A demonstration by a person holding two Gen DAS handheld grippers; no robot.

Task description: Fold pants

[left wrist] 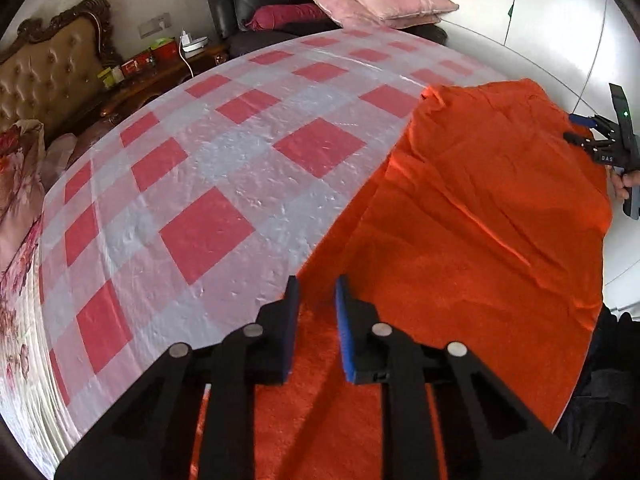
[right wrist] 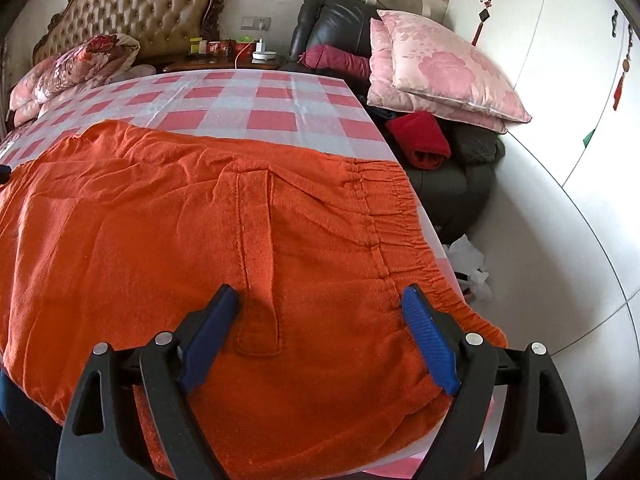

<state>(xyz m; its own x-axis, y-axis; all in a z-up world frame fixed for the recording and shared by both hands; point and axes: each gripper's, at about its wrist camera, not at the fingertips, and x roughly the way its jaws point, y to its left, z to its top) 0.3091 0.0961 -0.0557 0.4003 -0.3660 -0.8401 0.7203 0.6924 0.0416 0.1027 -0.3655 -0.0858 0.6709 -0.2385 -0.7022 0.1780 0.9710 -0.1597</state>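
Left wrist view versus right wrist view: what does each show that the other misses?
Only the left wrist view shows the right hand-held gripper at the pants' far edge. Only the right wrist view shows the elastic waistband and the folded red garment on the armchair. Both show the orange pants on the checkered tablecloth and the pink pillows.

A tufted headboard (right wrist: 132, 12), dark leather armchair (right wrist: 340, 20) with pink pillows (right wrist: 444, 76), and white wardrobe doors (right wrist: 560, 60).
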